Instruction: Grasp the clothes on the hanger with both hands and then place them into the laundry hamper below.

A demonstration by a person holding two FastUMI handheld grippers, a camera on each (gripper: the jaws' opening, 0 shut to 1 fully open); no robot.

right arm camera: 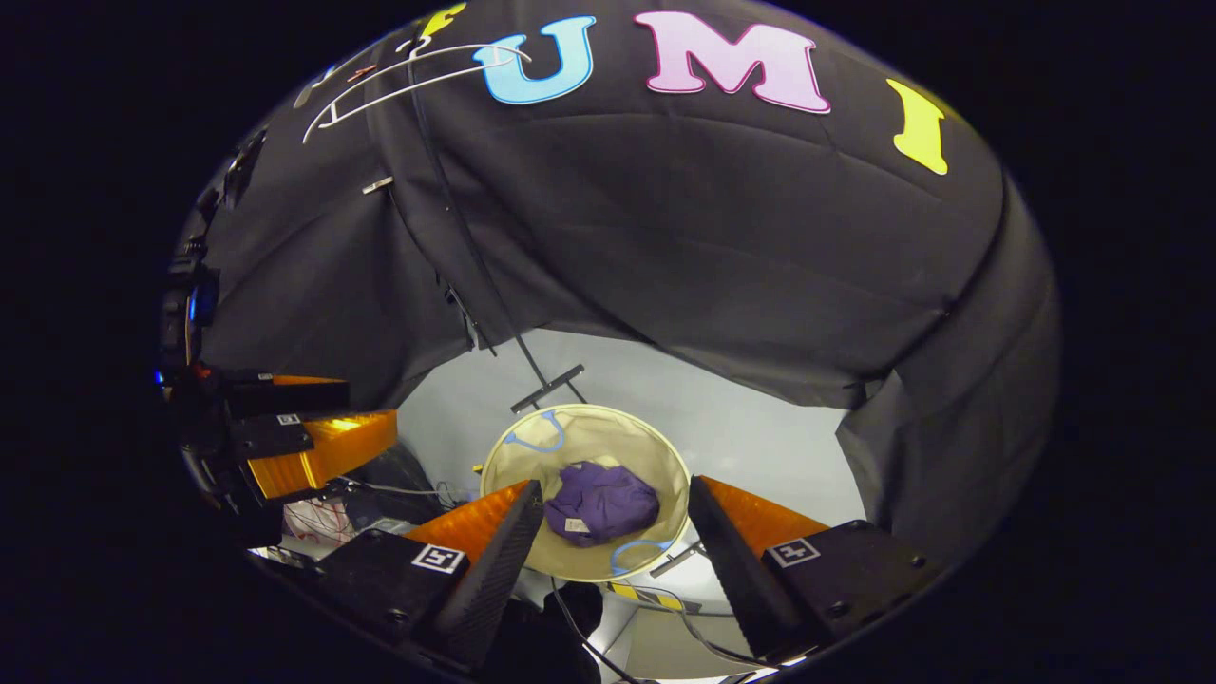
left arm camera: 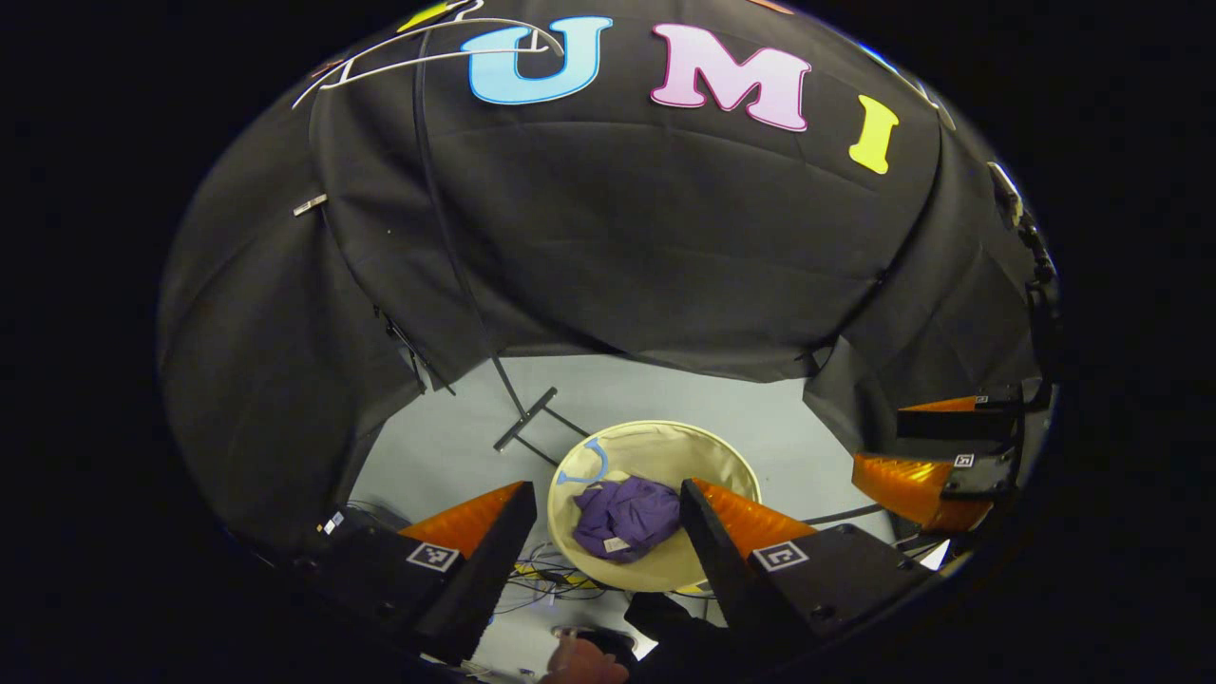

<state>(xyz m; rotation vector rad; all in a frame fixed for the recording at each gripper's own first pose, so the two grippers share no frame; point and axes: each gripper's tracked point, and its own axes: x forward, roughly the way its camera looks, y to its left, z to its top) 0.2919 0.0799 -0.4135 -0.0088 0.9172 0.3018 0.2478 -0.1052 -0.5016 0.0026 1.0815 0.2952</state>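
Note:
A crumpled purple garment [left arm camera: 627, 518] [right arm camera: 600, 503] lies inside the round cream laundry hamper [left arm camera: 731, 461] [right arm camera: 655, 451] on the floor below. A bare white hanger [left arm camera: 418, 59] [right arm camera: 399, 85] hangs high at the upper left on a thin black stand. In the left gripper view my left gripper [left arm camera: 608, 518] stands open above the hamper, nothing between its fingers. My right gripper [right arm camera: 616, 513] is open too in the right gripper view, empty, over the hamper. Each view also catches the other gripper at its side edge: the right one [left arm camera: 936, 475] and the left one [right arm camera: 304, 442].
The stand's black pole and foot [left arm camera: 524, 418] [right arm camera: 548, 388] rise from the pale floor just behind the hamper. Loose cables [left arm camera: 556, 579] lie on the floor near its front rim. A person's hand [left arm camera: 579, 660] shows at the bottom edge. Black cloth walls close in all round.

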